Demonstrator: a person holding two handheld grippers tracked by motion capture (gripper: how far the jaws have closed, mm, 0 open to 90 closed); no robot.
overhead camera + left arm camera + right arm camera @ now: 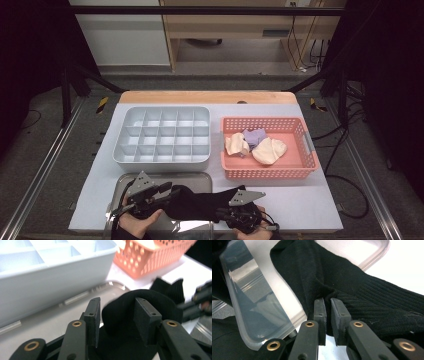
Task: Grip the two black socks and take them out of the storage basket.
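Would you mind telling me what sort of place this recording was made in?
Probably a lab recording station for sorting laundry, not a home: a metal frame surrounds the white-covered table, cables trail on the floor, and a grey compartment organiser tray sits beside a coral plastic basket holding rolled socks.

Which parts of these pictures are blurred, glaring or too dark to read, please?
High view: the room's sides fall into black, and the shiny metal tray glares at its near edge. Left gripper view: the pale grey compartment box and salmon plastic basket are soft. Right gripper view: the white tabletop is overexposed.
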